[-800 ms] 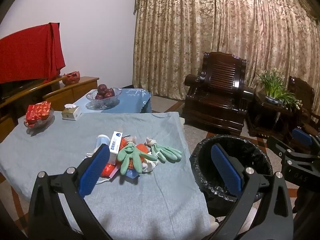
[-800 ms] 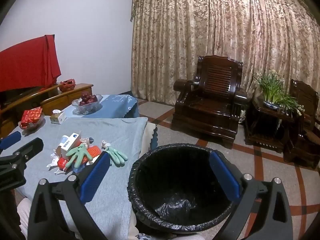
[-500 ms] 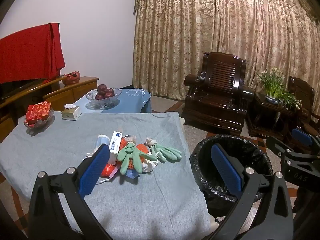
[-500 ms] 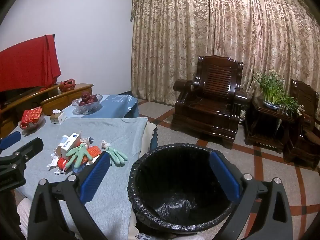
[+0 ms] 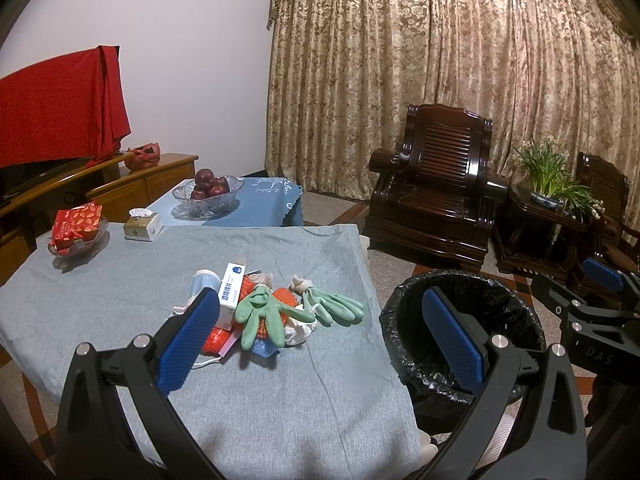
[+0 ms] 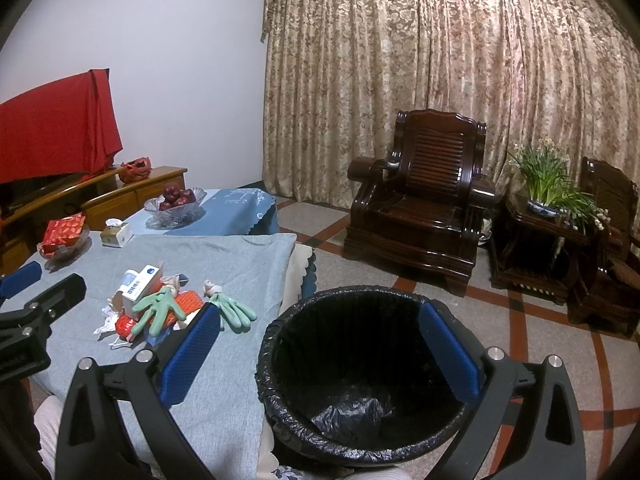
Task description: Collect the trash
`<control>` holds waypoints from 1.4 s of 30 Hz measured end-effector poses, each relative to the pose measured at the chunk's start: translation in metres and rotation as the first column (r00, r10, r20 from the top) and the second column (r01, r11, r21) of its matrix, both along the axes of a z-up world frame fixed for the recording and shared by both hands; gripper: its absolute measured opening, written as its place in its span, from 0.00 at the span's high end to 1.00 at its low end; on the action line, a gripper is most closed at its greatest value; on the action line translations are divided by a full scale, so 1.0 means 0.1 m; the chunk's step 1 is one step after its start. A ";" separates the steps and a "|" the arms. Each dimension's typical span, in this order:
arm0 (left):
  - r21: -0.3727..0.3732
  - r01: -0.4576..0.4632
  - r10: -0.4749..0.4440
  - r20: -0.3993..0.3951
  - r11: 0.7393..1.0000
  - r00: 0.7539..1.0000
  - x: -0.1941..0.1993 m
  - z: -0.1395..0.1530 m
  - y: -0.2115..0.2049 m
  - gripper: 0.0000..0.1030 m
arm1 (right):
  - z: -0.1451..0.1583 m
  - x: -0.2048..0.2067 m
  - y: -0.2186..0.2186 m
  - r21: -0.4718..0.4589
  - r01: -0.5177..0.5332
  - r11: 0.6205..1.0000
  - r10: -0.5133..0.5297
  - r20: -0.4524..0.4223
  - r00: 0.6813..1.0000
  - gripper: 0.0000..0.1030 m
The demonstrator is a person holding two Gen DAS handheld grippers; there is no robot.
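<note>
A pile of trash lies on the grey-blue tablecloth [image 5: 100, 300]: two green gloves [image 5: 260, 312] [image 6: 160, 308], a white box with blue print [image 5: 231, 294] [image 6: 140, 286], orange and red wrappers [image 5: 216, 338] and a face mask. A bin lined with a black bag [image 5: 460, 320] [image 6: 360, 372] stands beside the table's right edge. My left gripper [image 5: 320, 340] is open and empty, held above the table just short of the pile. My right gripper [image 6: 320, 356] is open and empty above the bin's rim.
On the table's far left stand a tissue box [image 5: 142, 226] and a glass dish with a red packet [image 5: 78, 226]. A fruit bowl [image 5: 208, 194] sits on a blue-clothed side table. Dark wooden armchairs [image 5: 436, 188] and a plant [image 5: 548, 176] stand behind the bin.
</note>
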State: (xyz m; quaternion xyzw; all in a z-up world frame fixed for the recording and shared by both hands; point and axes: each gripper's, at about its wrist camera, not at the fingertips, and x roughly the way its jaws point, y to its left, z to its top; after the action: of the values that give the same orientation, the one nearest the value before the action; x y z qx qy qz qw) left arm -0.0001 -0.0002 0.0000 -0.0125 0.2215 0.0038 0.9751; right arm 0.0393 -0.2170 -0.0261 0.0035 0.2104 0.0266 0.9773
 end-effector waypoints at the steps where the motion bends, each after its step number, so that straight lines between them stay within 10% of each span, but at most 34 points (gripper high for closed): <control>1: 0.000 0.000 0.000 0.000 1.000 1.000 0.00 0.00 0.00 0.05 | 0.00 0.00 0.00 0.000 0.000 1.000 0.000 0.000 1.000 0.06; 42: -0.001 0.000 0.000 -0.001 1.000 1.000 0.00 0.00 0.00 0.05 | -0.04 0.03 0.01 0.000 -0.001 1.000 0.001 -0.007 1.000 0.06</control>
State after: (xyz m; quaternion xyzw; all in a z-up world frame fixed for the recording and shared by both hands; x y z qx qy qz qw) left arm 0.0001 -0.0002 -0.0001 -0.0127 0.2218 0.0037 0.9750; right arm 0.0422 -0.2159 -0.0299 0.0033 0.2137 0.0271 0.9765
